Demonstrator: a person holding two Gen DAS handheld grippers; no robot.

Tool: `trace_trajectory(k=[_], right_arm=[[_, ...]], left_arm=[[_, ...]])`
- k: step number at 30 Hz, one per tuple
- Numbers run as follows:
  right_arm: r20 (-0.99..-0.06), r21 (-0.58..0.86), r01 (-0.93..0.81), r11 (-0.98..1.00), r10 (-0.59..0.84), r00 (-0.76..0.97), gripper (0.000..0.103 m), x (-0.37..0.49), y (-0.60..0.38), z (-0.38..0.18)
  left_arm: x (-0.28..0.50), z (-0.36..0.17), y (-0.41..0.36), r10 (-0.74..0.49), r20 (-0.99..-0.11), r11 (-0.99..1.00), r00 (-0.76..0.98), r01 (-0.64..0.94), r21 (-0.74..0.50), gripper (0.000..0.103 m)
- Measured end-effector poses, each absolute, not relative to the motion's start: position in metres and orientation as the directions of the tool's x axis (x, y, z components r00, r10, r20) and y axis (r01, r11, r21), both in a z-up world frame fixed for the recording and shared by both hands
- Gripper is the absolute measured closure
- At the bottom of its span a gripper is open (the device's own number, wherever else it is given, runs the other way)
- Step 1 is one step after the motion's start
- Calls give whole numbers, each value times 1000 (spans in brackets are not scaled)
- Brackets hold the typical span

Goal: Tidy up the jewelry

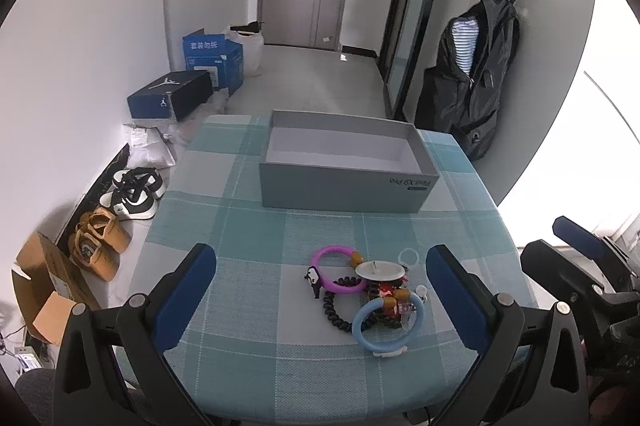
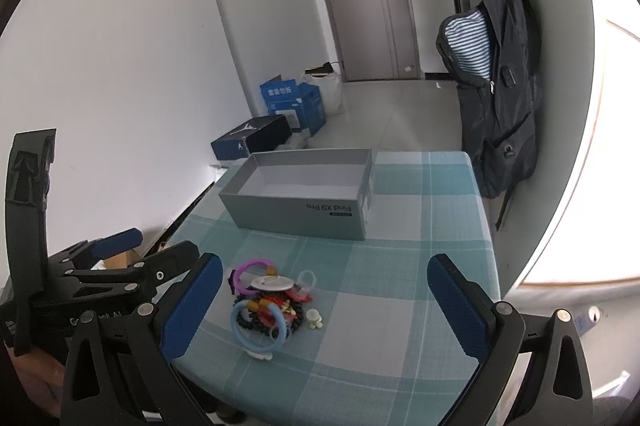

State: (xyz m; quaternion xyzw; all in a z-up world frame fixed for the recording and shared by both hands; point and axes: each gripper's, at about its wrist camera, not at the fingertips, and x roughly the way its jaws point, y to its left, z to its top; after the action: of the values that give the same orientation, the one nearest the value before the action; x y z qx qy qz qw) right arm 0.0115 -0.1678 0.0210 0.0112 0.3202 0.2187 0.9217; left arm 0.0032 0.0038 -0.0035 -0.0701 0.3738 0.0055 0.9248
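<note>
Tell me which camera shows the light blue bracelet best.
The left wrist view: the light blue bracelet lies nearly centred and large, its whole loop and white clasp visible. In the right wrist view the bracelet is smaller and off to the left, overlapping dark beads.

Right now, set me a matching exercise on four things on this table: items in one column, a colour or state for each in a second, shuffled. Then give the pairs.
Items:
1. round plastic bracelet nearest the grey box
2. round plastic bracelet nearest the table's front edge
3. open rectangular cardboard box
4. coiled spiral hair tie

Descriptions:
A. black
B. grey, nothing visible inside
C. purple
D. light blue

Pairs: 1-C, 2-D, 3-B, 4-A
</note>
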Motion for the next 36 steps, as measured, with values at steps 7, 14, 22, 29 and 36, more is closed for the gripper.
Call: trace_trajectory(k=[7,14,22,29,36], right_arm=[[-586,160,-391,906,406,701,0,5,-163,22],[-585,163,-391,906,408,701,0,14,-170,22],[-585,172,-388,906,410,699,0,16,-175,23],[-583,175,-386,906,412,701,0,14,-175,24],[-585,181,-388,904,416,697,0,15,-176,24]], left_arm=[[4,-5,3,-36,-694,990,719,-71,-124,1],[4,-5,2,-32,-694,991,719,-69,-117,1],[5,-6,0,-36,-697,991,716,-63,-115,1],[6,-6,0,-43,-701,991,712,-59,-121,1],[6,-6,-1,-45,-701,991,712,-56,-121,1]])
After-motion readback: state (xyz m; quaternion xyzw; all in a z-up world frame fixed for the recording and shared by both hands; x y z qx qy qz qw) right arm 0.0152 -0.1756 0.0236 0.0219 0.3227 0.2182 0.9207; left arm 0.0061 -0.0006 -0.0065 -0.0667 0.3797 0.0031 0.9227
